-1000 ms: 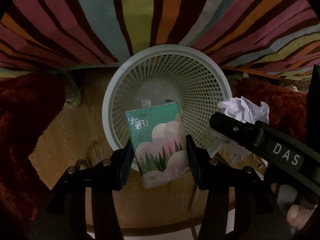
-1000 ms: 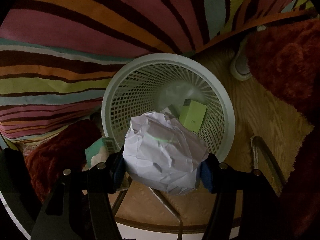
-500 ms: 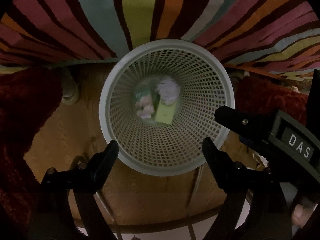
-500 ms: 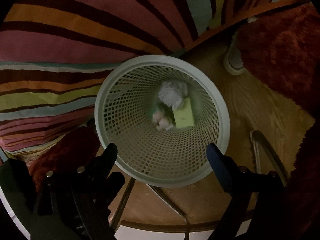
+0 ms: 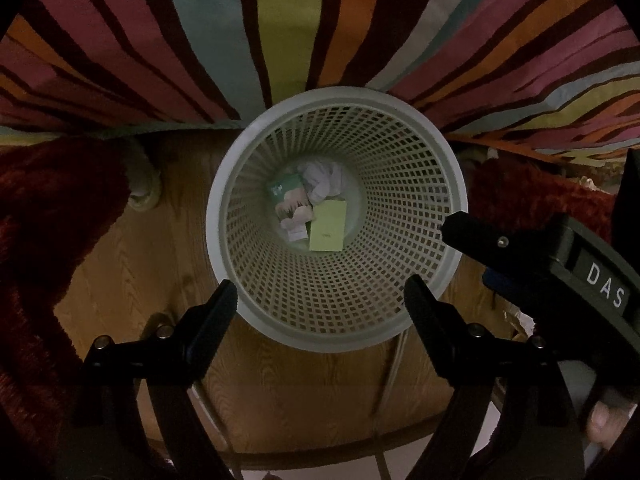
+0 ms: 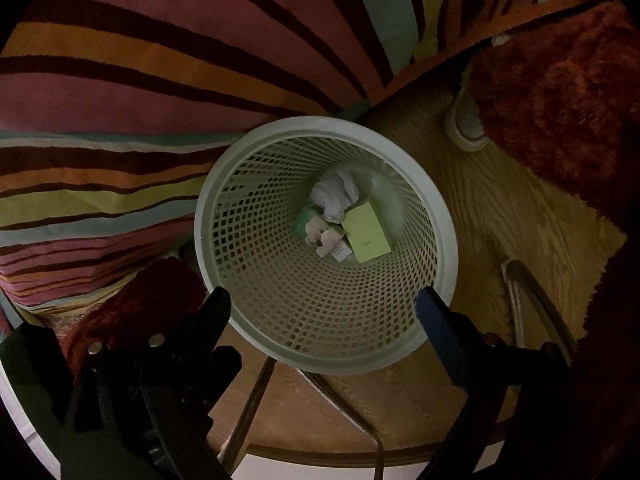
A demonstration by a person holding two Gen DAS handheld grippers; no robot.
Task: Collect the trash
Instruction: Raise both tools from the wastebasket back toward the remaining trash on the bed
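A white mesh wastebasket (image 5: 452, 184) stands on the wooden floor; it also shows in the right wrist view (image 6: 444, 216). At its bottom lie a green carton (image 5: 289, 205), a crumpled white paper ball (image 5: 325, 178) and a yellow-green box (image 5: 328, 226). The same carton (image 6: 320, 232), paper ball (image 6: 335, 194) and box (image 6: 366, 232) show in the right wrist view. My left gripper (image 5: 320, 300) is open and empty above the basket's near rim. My right gripper (image 6: 323, 308) is open and empty above the rim too; its body (image 5: 560, 264) shows at right in the left wrist view.
A striped multicoloured cloth (image 5: 280, 32) hangs behind the basket. Dark red shaggy rugs lie at the left (image 5: 48, 208) and at the right (image 6: 560, 92). A slipper (image 6: 466, 120) lies on the wood floor (image 6: 512, 216). Metal chair legs (image 6: 532, 292) cross the near floor.
One second ago my left gripper held the green carton and my right held the paper ball. Both opened; the carton and the ball dropped into the basket and now lie at its bottom.
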